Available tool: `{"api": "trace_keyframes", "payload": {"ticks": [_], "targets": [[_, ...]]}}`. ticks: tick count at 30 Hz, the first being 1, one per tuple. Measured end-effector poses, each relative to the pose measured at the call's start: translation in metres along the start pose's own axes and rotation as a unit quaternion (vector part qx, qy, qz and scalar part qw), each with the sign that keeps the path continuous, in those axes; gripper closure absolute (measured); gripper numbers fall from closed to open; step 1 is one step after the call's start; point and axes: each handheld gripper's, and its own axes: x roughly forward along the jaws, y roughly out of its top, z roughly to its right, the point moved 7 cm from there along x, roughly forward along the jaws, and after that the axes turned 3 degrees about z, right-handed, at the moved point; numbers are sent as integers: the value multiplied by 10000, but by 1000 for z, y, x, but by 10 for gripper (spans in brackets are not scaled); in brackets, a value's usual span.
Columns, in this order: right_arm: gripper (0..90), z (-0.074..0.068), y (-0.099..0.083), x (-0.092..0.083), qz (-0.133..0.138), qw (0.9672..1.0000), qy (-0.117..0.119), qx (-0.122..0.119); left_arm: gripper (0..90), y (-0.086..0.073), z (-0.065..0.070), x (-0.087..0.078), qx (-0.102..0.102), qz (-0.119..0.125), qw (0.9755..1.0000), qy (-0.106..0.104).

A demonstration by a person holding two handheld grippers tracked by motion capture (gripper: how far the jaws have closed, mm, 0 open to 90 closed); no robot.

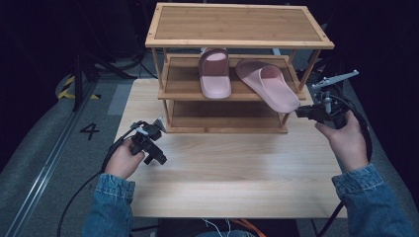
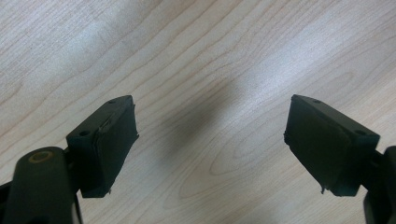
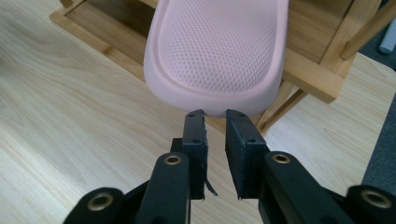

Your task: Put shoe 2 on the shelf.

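Standing on pale wood table point(image 1: 222, 182): bamboo rack point(image 1: 237, 24) | left jaws spread | right jaws pinching pink slipper point(image 3: 217, 51)

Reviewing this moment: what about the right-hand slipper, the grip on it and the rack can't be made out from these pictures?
- Right gripper: whether its jaws pinch the right slipper heel; the right gripper view hides the contact behind the jaw tips, and the high view is too small.
- Right slipper strap: cut off by the right gripper view's top edge.
- Left slipper toe end: hidden under the rack's top shelf in the high view.
- Rack's bottom shelf: shadowed and partly covered.
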Motion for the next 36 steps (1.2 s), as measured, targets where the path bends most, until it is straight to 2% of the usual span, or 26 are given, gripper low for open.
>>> {"api": "trace_keyframes", "payload": {"ticks": [6,11,21,22,28,30,31,33,36], "targets": [[780,0,11,13,69,10000,5,-4,171,-3,-1,0,-8,10,10000,31],[763,0,22,24,120,9999,43,85,171,-4,1,1,-41,4,10000,-30],[781,-1,40,41,53,10000,-26,54,171,-4,3,1,-26,-4,10000,-40],[781,0,44,46,90,10000,-40,0,171,-4,2,1,74,-18,10000,-12],[776,2,53,56,22,9999,-100,-16,171,-4,3,1,58,-10,10000,-15],[774,2,54,54,66,9999,-126,-63,171,-4,3,0,13,25,10000,-56],[778,3,55,48,204,9997,-134,35,171,-5,3,0,10,23,10000,-69],[780,5,56,46,290,9995,-151,20,170,-5,1,0,36,6,10000,-32],[801,14,58,40,335,9988,-323,115,171,-5,2,1,51,0,10000,-19]]}}
